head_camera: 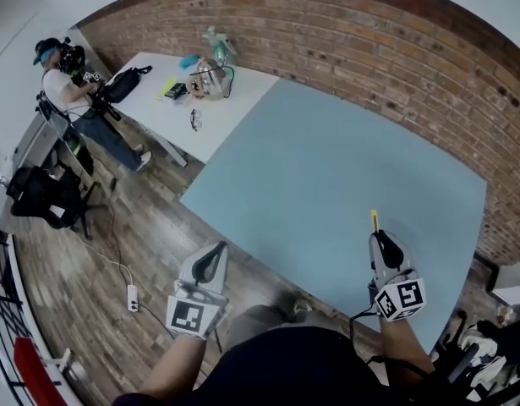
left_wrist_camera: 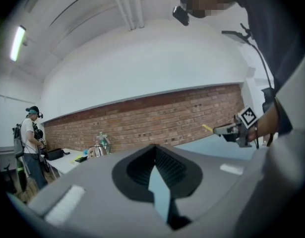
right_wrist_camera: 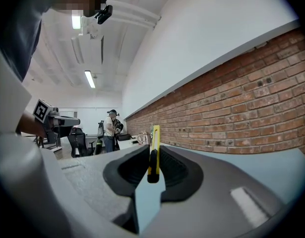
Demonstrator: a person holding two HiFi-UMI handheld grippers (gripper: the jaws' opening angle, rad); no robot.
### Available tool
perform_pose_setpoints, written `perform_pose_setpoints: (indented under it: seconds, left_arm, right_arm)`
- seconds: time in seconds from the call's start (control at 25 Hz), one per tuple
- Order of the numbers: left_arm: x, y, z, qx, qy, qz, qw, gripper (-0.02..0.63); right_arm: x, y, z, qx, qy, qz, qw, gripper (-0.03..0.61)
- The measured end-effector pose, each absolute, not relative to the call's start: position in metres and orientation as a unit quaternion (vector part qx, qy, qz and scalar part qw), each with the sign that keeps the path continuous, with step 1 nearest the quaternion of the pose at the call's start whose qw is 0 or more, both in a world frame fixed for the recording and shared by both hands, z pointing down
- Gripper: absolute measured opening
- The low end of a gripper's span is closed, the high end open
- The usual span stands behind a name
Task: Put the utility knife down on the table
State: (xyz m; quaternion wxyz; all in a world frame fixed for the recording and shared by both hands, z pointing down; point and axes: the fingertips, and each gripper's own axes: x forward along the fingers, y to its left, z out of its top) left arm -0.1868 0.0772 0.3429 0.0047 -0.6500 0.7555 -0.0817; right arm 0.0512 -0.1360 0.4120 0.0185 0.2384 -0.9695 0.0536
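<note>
A yellow utility knife [right_wrist_camera: 154, 145] stands on edge between the pads of my right gripper [right_wrist_camera: 153, 157], which is shut on it. In the head view the knife's yellow tip [head_camera: 374, 220] pokes out ahead of the right gripper [head_camera: 381, 242], held over the near part of the big light-blue table [head_camera: 327, 167]. My left gripper [head_camera: 213, 259] hangs over the wooden floor just off the table's near-left edge. Its jaws [left_wrist_camera: 154, 157] are shut with nothing in them. From the left gripper view the right gripper [left_wrist_camera: 230, 130] shows with the knife [left_wrist_camera: 207, 128] pointing left.
A white table [head_camera: 234, 108] at the back left carries a bottle, a bag and small items. A person [head_camera: 67, 87] stands beside it, with a black chair [head_camera: 41, 197] nearby. A power strip [head_camera: 132, 297] lies on the floor. A brick wall [head_camera: 369, 49] runs behind the tables.
</note>
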Motion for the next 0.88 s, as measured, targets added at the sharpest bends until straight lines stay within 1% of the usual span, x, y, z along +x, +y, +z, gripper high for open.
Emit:
perform_pose_setpoints:
  seconds: [0.24, 0.44, 0.76, 0.88]
  left_arm:
    - [-0.211, 0.041, 0.341, -0.669, 0.740, -0.069, 0.018, 0.003]
    - [-0.237, 0.004, 0.343, -0.700, 0.710, -0.068, 0.021, 0.003]
    - [-0.262, -0.066, 0.354, -0.778, 0.622, -0.080, 0.018, 0.003]
    - [-0.273, -0.086, 0.355, -0.795, 0.604, -0.058, 0.014, 0.003]
  right_arm:
    - [0.042, -0.153, 0.424, 0.269, -0.960, 0.076, 0.025, 0.065]
    - [0.025, -0.163, 0.414, 0.300, -0.951, 0.069, 0.013, 0.065]
    - [0.020, -0.179, 0.397, 0.385, -0.920, 0.066, 0.009, 0.066]
    - [0.016, -0.176, 0.393, 0.415, -0.908, 0.058, 0.012, 0.065]
